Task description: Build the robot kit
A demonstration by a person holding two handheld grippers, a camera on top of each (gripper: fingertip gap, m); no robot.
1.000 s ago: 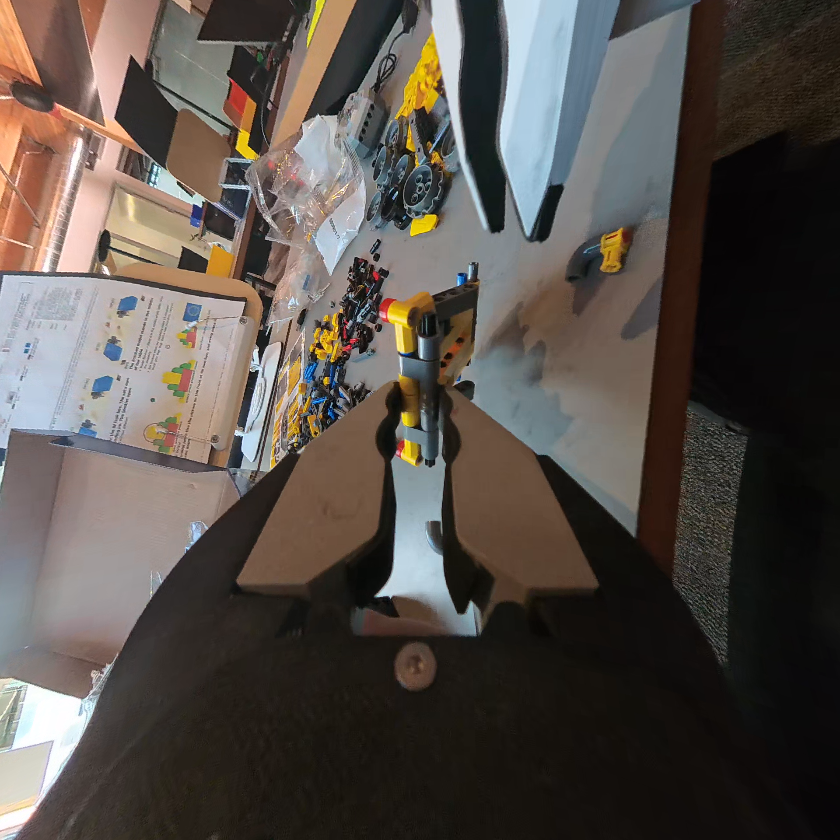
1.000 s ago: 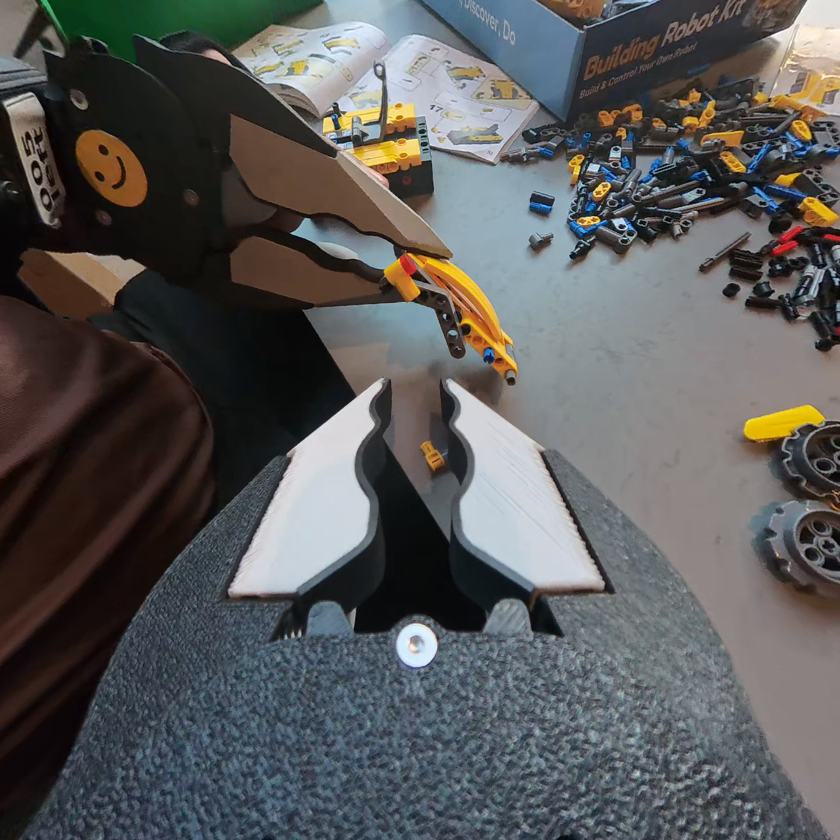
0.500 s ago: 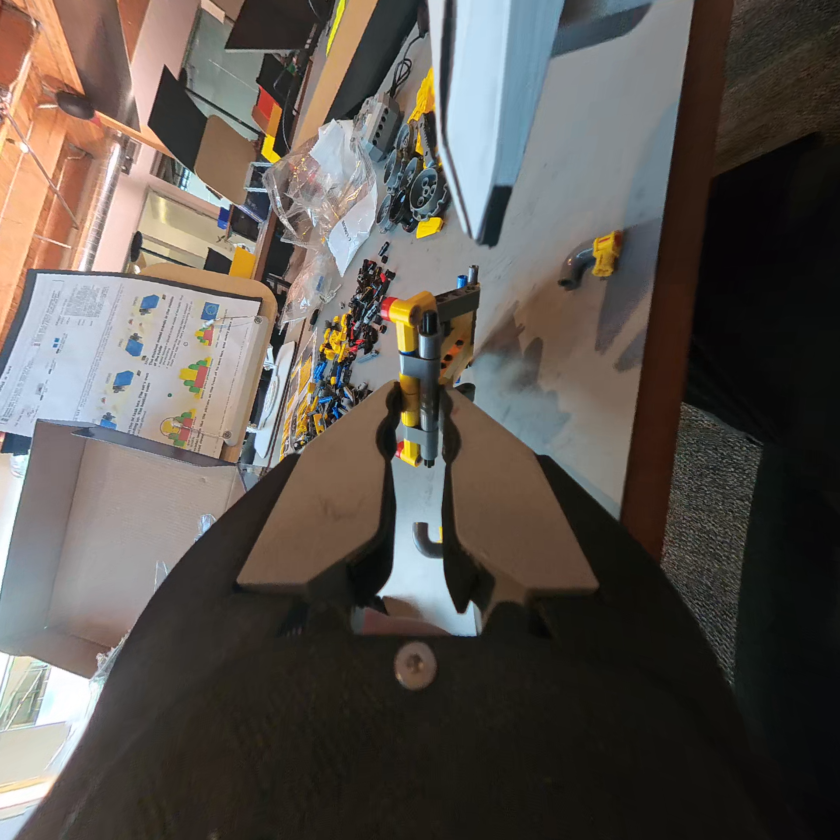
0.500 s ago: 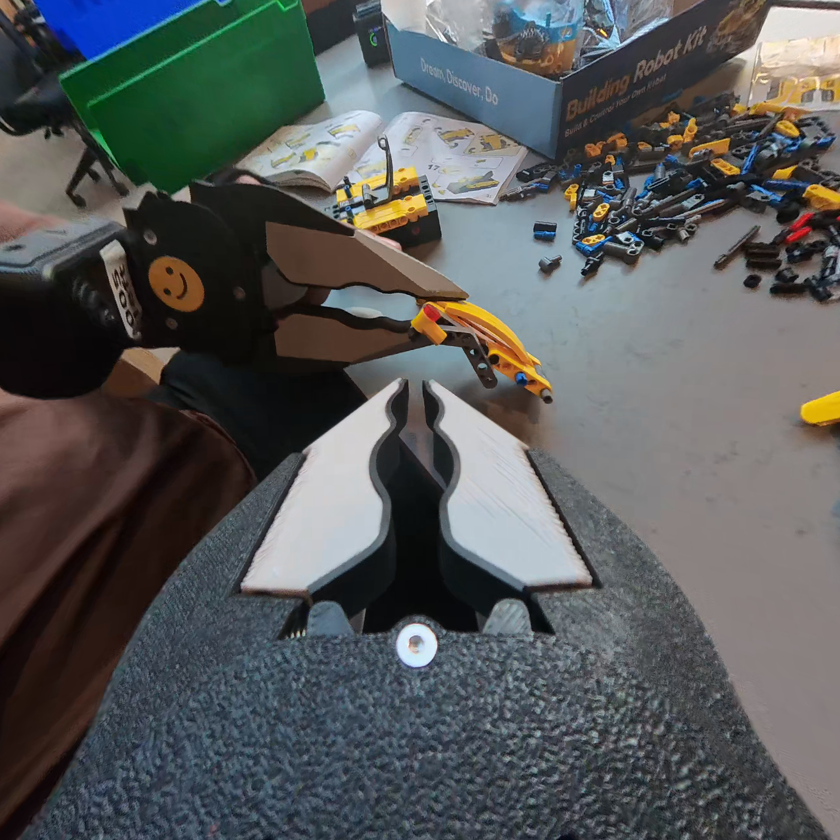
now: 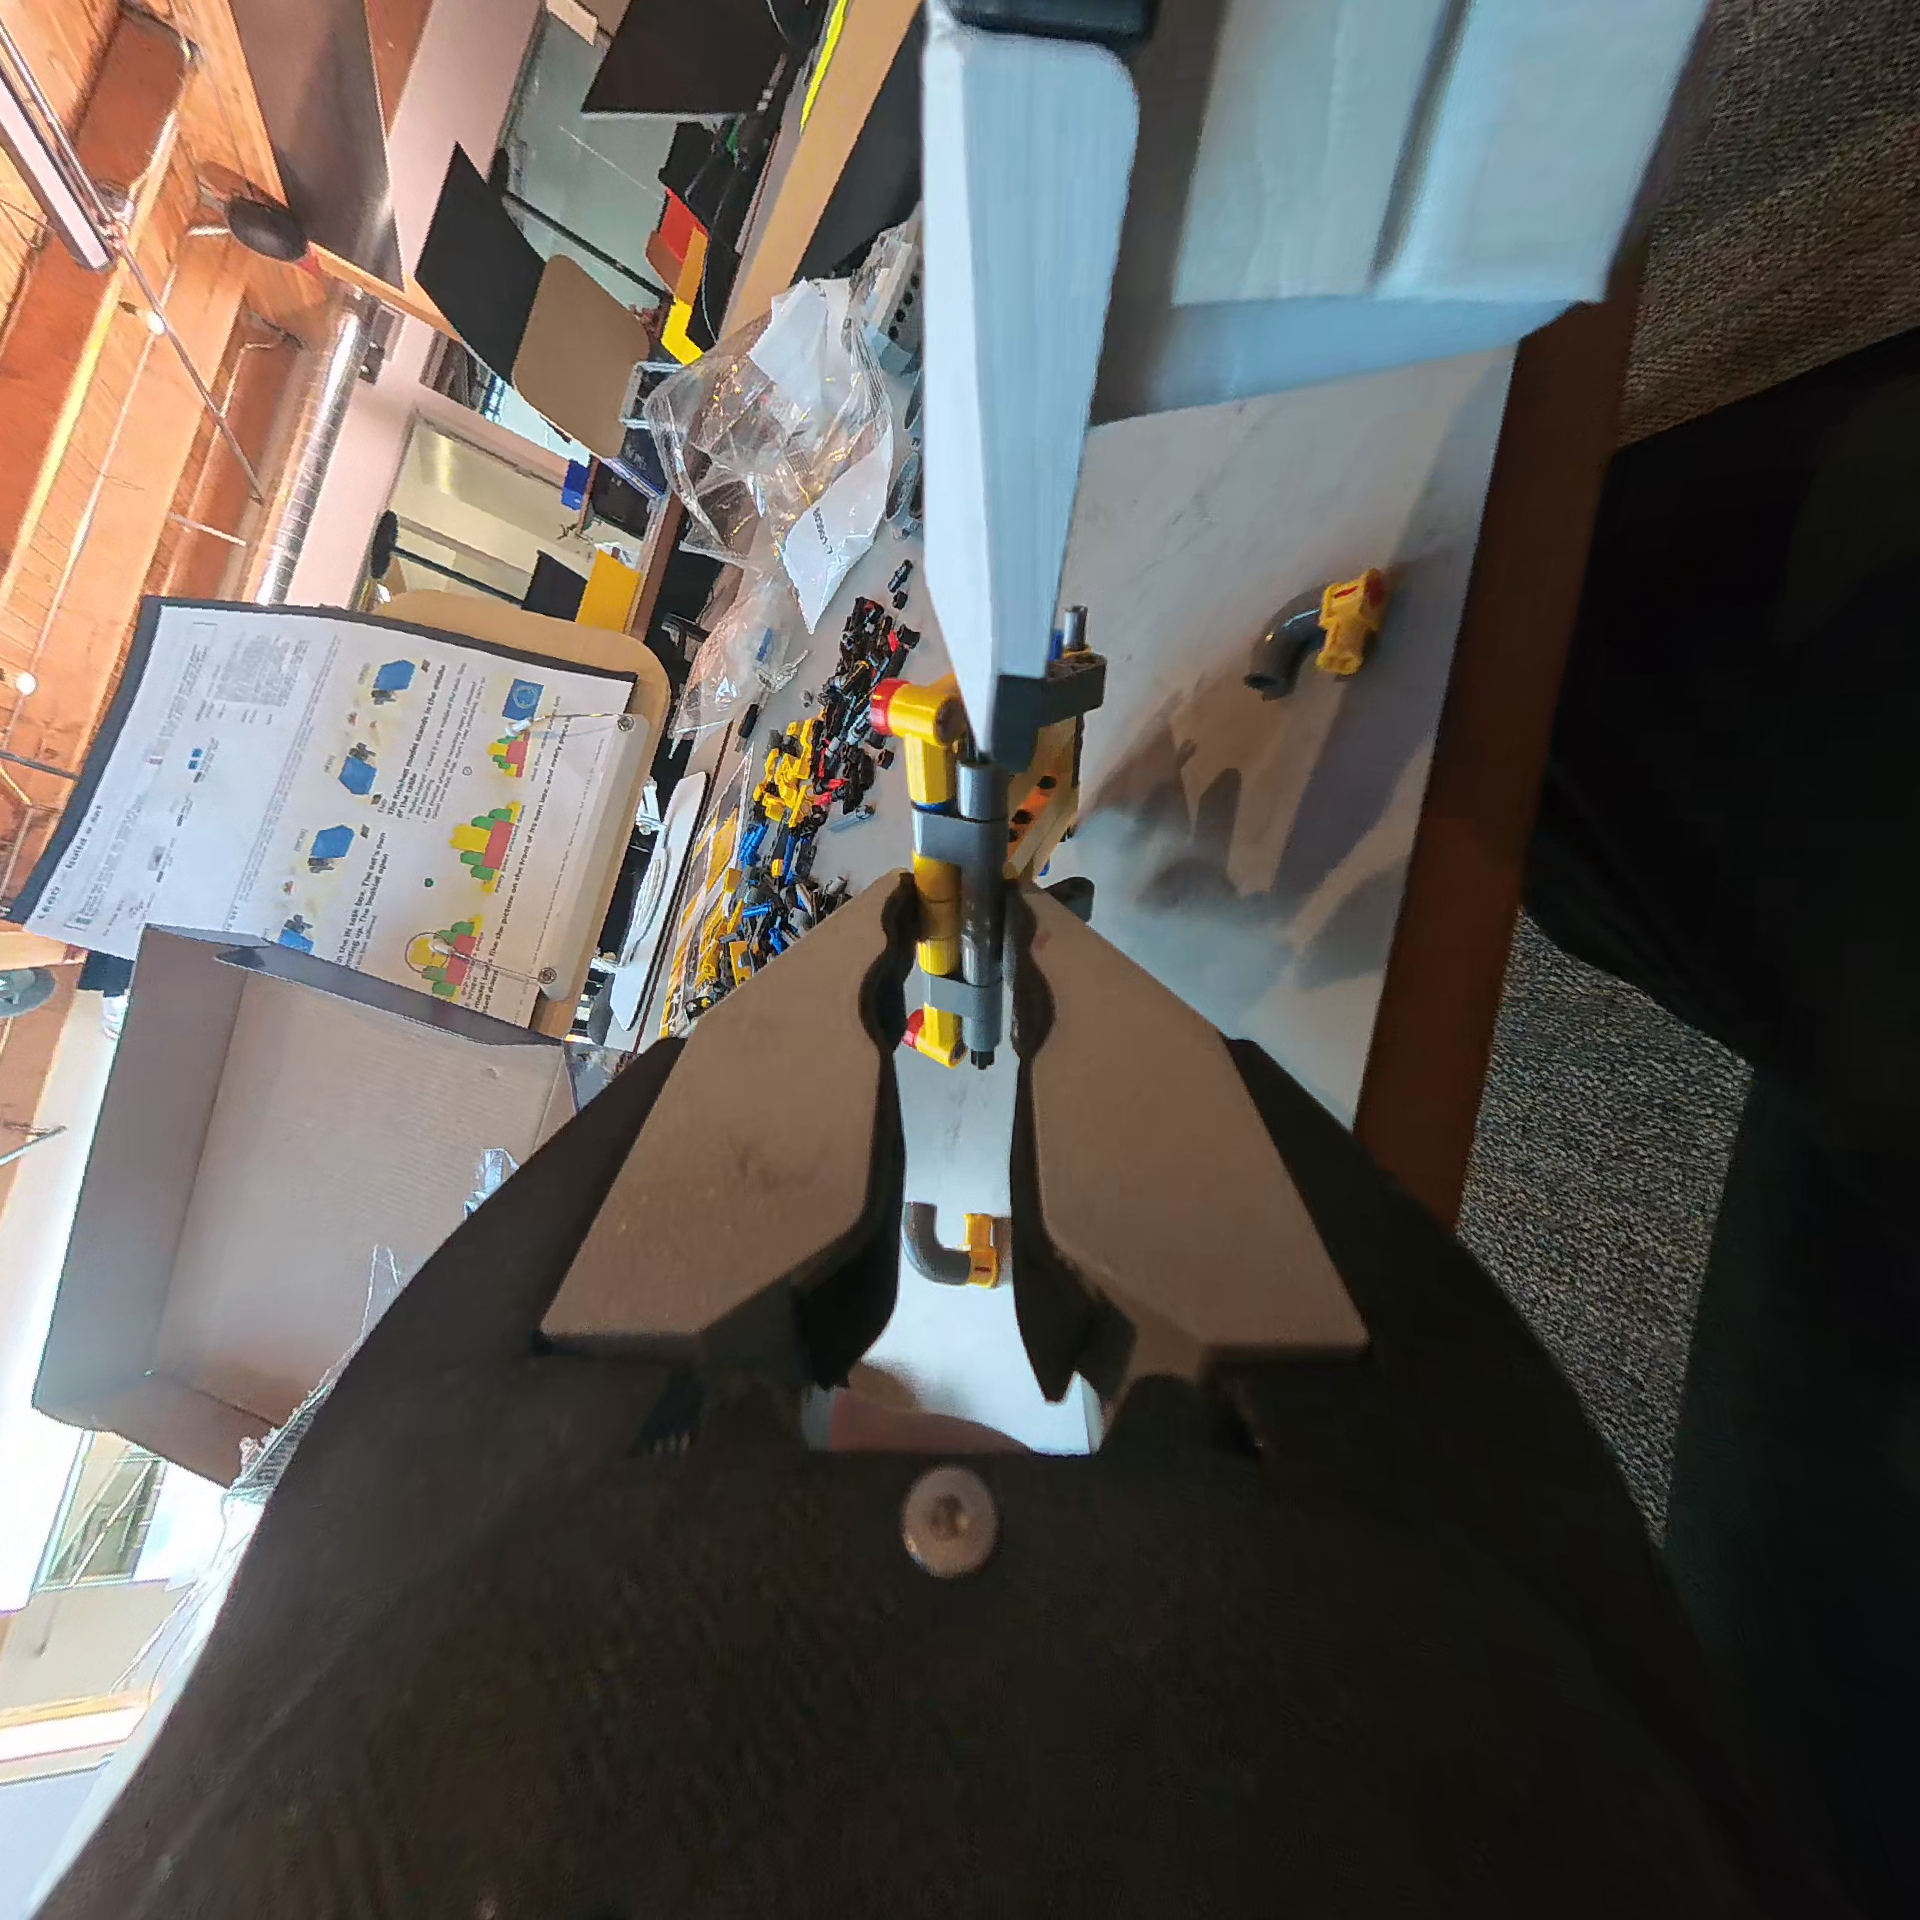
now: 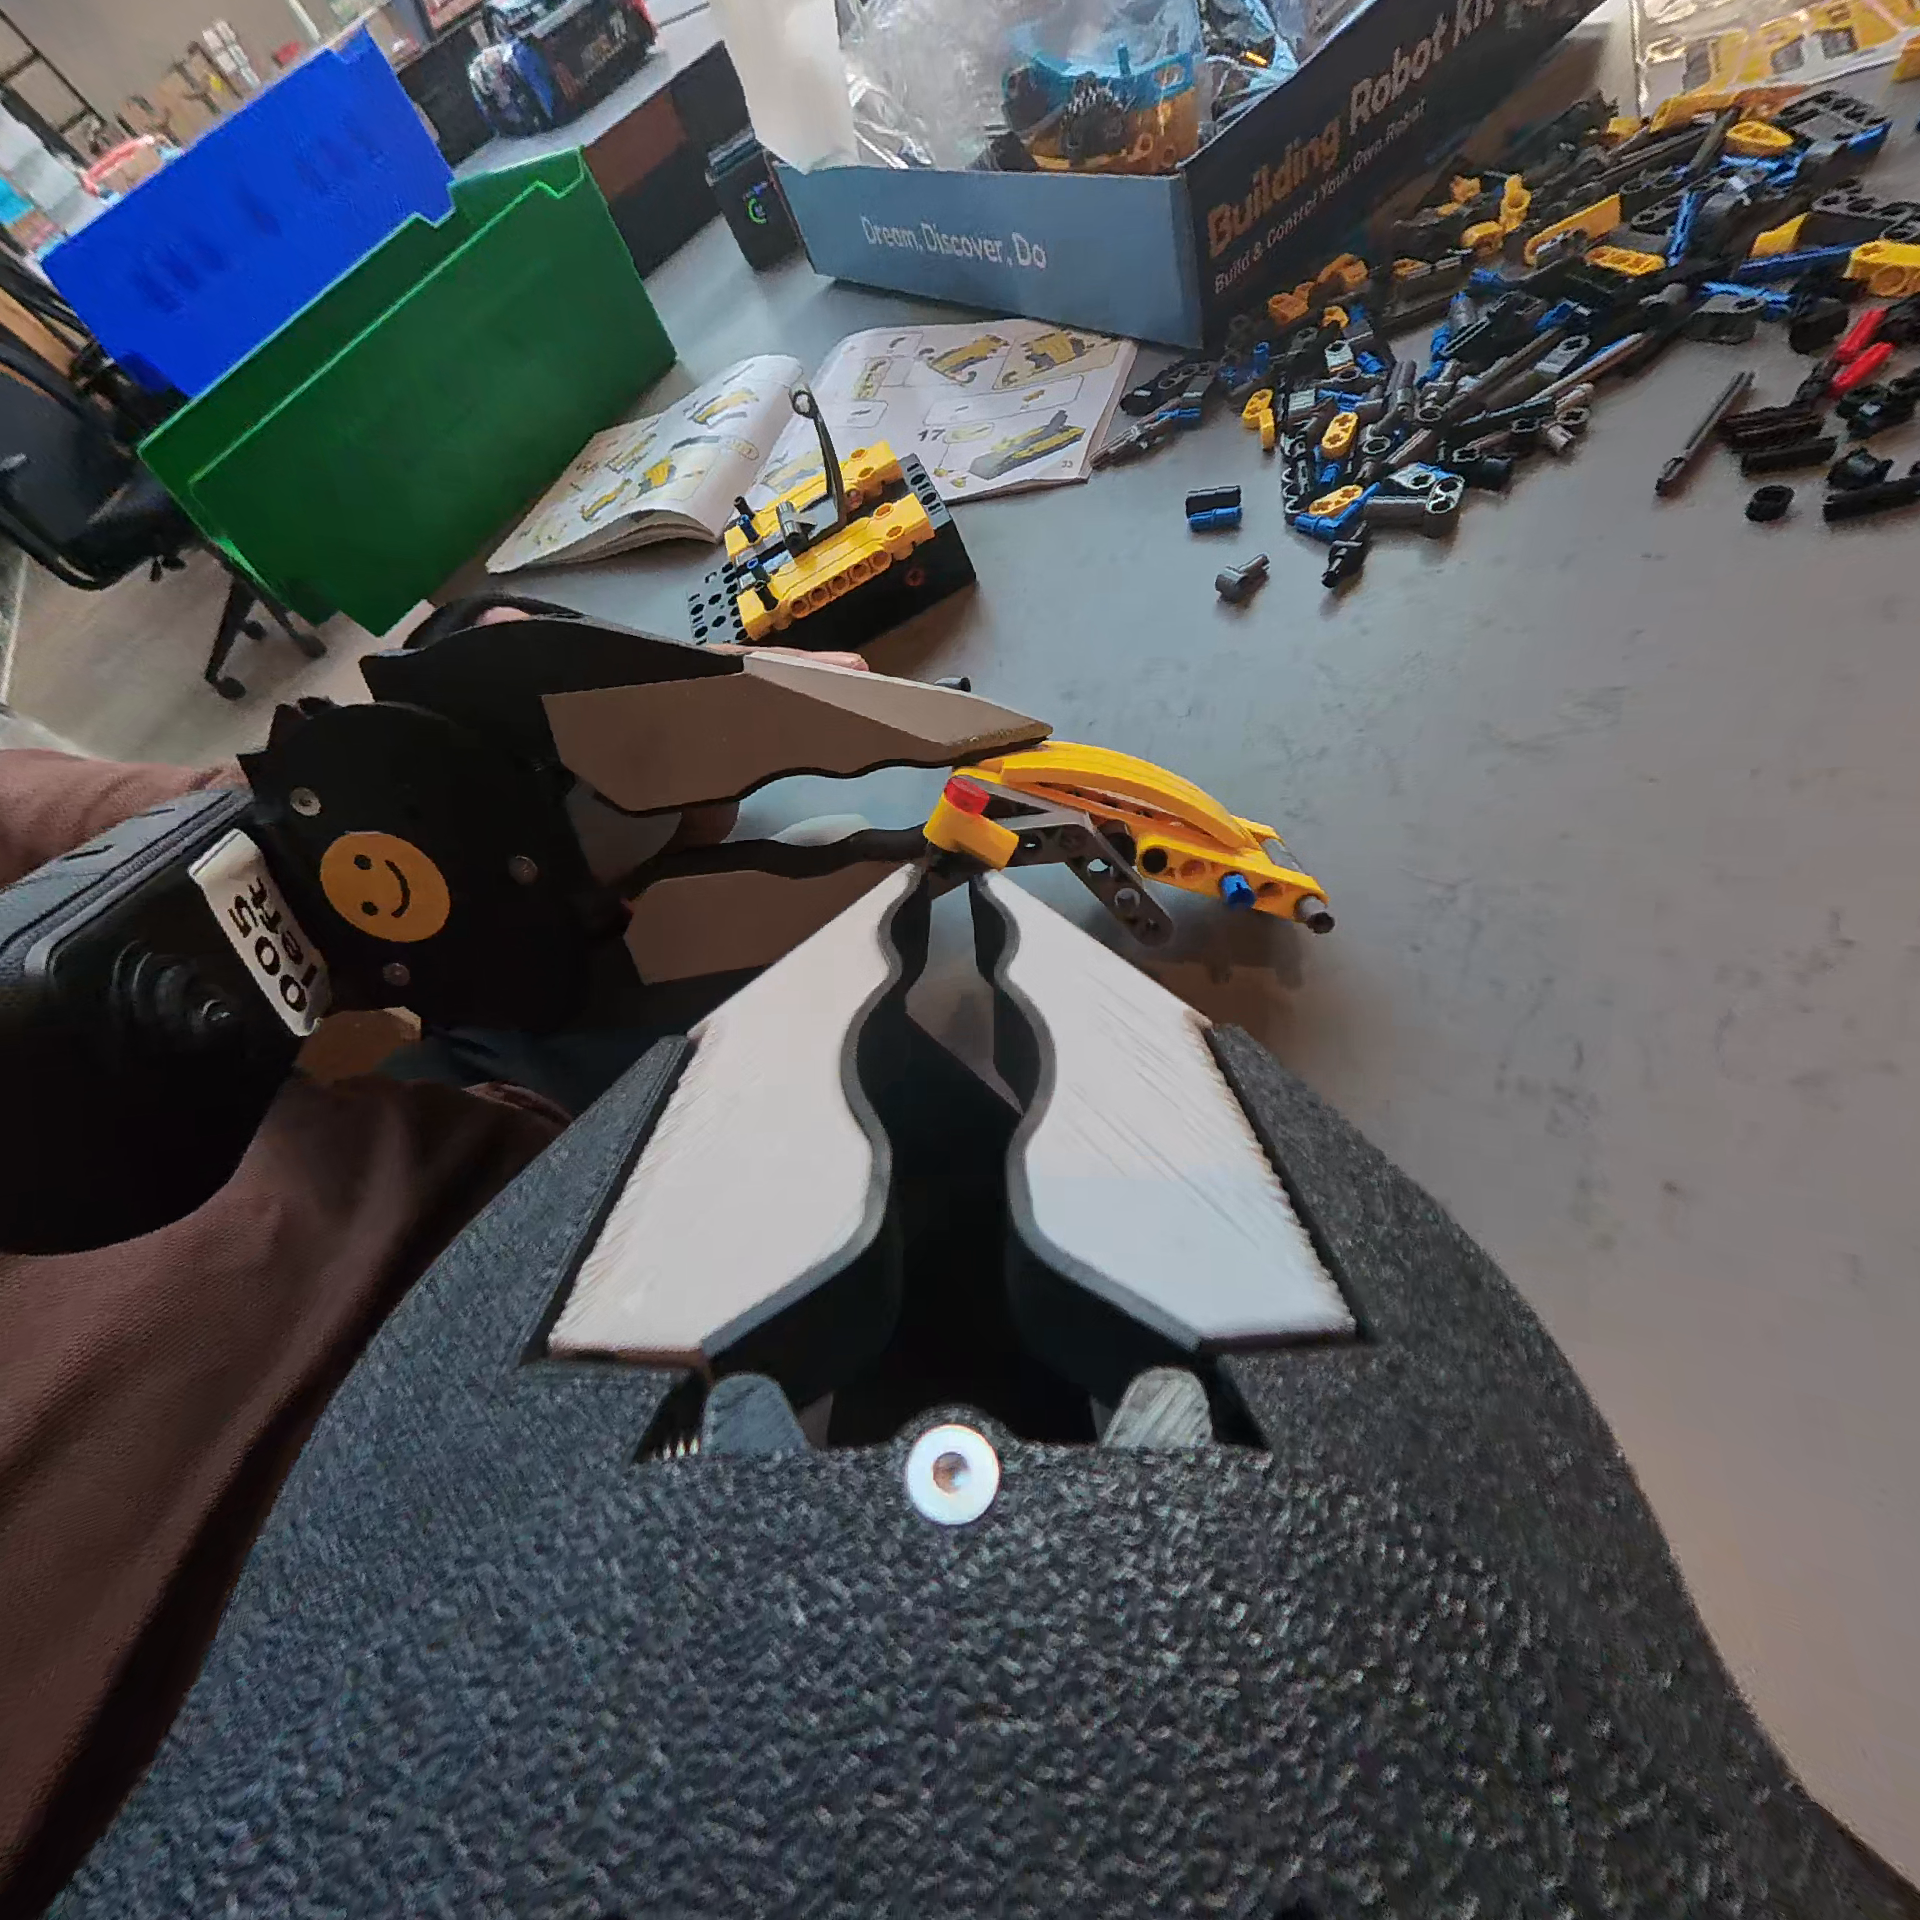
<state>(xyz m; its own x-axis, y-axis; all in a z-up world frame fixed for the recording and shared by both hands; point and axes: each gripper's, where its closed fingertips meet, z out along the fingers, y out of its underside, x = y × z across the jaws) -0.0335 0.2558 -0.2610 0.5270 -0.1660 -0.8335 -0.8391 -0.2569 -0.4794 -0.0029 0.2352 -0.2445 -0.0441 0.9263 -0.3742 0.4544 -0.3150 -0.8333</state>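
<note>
I keep my left tongs [image 5: 961, 914] pinching the yellow-and-grey brick assembly [image 6: 1132, 831] above the grey surface [image 6: 1558, 935]. My right tongs [image 6: 948, 883], nearly pressed together and empty, have risen from the surface to the assembly's red-capped end, touching or just beside it.

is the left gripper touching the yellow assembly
Touching: in the left wrist view, the left gripper has both fingers closed on the yellow assembly.
</note>
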